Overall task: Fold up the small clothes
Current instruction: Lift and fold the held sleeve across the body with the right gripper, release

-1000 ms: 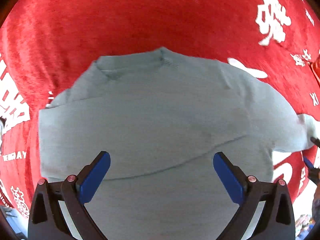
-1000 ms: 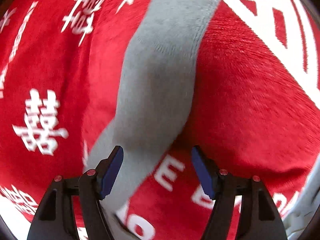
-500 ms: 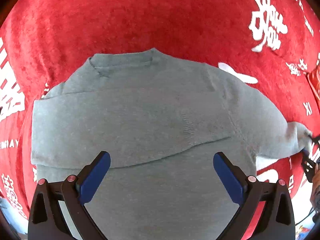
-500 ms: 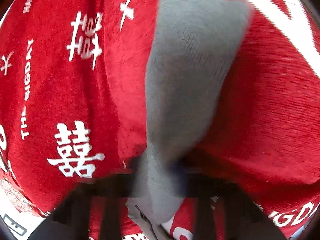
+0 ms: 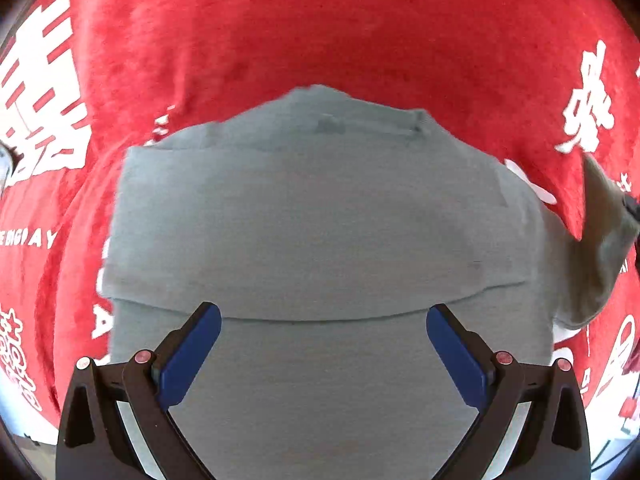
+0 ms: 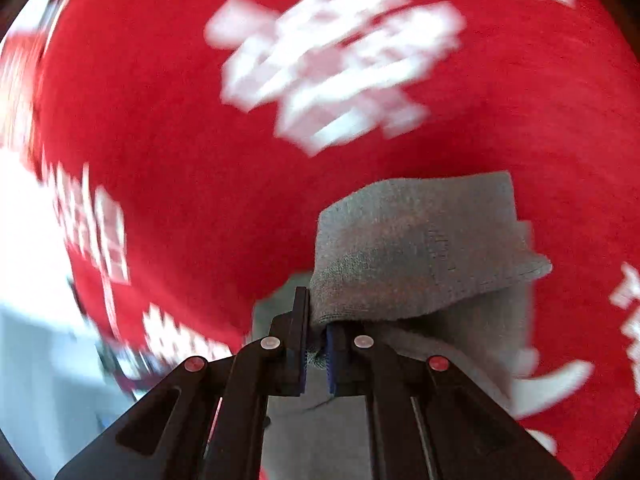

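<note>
Your right gripper (image 6: 316,344) pinches the cuff end of the grey sweater's sleeve (image 6: 420,248), lifted off the red cloth (image 6: 180,140), its jaws pressed together on the knit. Your left gripper (image 5: 323,344) hangs with jaws spread wide above the grey sweater (image 5: 320,220), which lies flat on the red cloth, collar at its far edge.

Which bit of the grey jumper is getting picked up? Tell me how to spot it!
Find the big red cloth with white writing, then the grey jumper lying flat on it. Follow its edge to the sleeve pinched in the right gripper. It is the only part lifted off the cloth.
</note>
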